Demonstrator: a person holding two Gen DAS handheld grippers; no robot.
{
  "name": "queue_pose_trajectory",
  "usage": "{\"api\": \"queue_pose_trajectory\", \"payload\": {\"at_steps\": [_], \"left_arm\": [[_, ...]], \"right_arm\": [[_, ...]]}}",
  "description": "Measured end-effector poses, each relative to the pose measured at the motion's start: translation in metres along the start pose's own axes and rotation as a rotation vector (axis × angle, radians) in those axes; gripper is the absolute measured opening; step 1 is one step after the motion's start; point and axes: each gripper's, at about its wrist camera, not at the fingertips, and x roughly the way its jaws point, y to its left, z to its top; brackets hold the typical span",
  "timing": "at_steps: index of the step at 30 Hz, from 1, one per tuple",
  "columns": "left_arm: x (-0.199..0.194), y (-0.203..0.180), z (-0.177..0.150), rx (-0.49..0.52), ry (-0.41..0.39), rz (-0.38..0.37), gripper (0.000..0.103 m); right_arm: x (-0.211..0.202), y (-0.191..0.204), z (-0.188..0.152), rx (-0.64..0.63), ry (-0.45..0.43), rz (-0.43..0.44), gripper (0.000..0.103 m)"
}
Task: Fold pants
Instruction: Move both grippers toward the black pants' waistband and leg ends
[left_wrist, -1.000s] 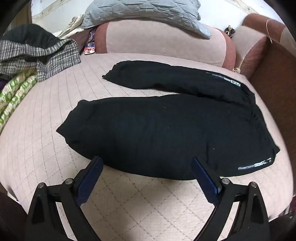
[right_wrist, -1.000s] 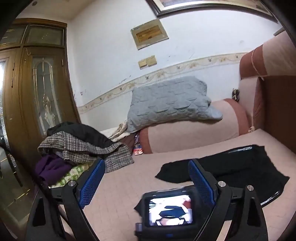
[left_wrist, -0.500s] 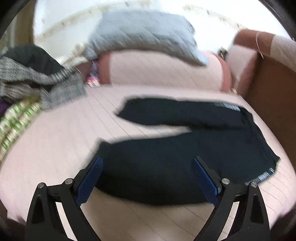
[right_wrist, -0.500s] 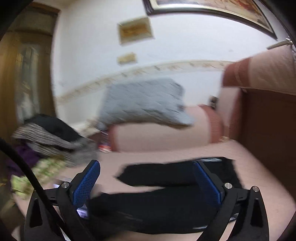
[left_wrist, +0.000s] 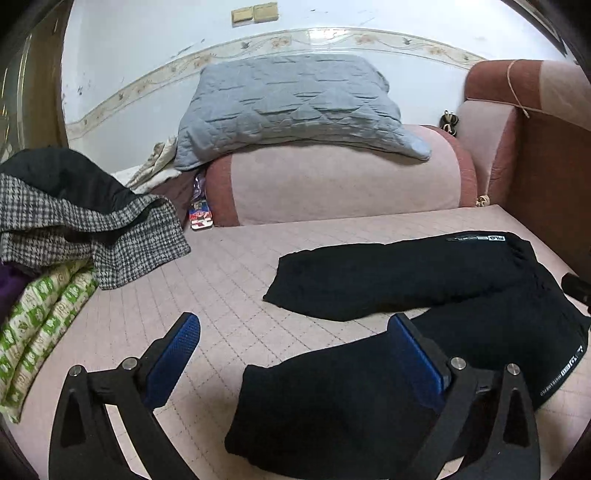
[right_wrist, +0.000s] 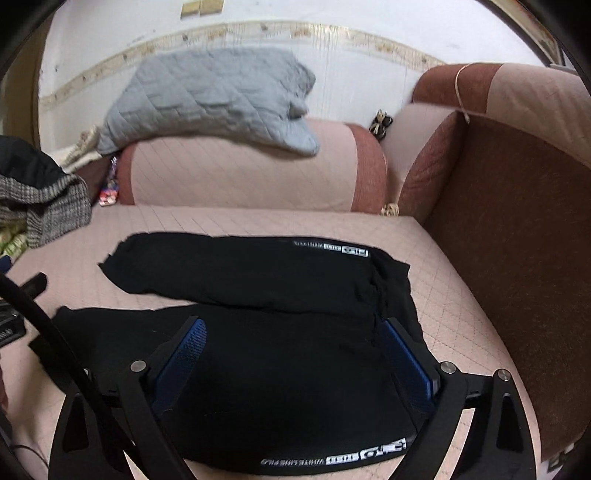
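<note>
Pants (right_wrist: 280, 354) lie spread on the pink sofa seat (left_wrist: 229, 280); your left gripper (left_wrist: 295, 354) and right gripper (right_wrist: 295, 354) hover spread, empty, bare cushion leftward.

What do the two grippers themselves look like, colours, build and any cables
Both are alike. The left gripper has two matte black fingers with triangular cut-outs, silver round screw heads at the joints, and textured blue pads on the inner faces. The right gripper has the same black frame, silver screws and blue pads. A thick black cable curves past its left side. No markings or sleeves show.
</note>
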Motion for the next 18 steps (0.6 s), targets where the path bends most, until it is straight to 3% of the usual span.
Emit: {"api": "queue_pose_trajectory", "payload": {"at_steps": [5, 9, 11, 15, 18], "left_arm": [[0.016, 0.004, -0.008, -0.004, 0.013, 0.048, 0.101], [0.025, 0.009, -0.018, 0.003, 0.03, 0.075, 0.101], [0.03, 0.01, -0.021, 0.002, 0.045, 0.068, 0.101], [0.041, 0.009, -0.022, 0.002, 0.07, 0.048, 0.101], [0.05, 0.007, -0.022, 0.007, 0.097, 0.023, 0.101]], "right_arm": [[0.034, -0.001, -0.001, -0.025, 0.033, -0.061, 0.096], [0.046, -0.002, -0.005, -0.02, -0.041, -0.277, 0.096], [0.054, -0.002, -0.012, -0.021, -0.052, -0.341, 0.096], [0.08, 0.001, -0.018, -0.013, 0.018, -0.312, 0.096], [0.086, -0.001, -0.014, -0.031, 0.006, -0.318, 0.096]]}}
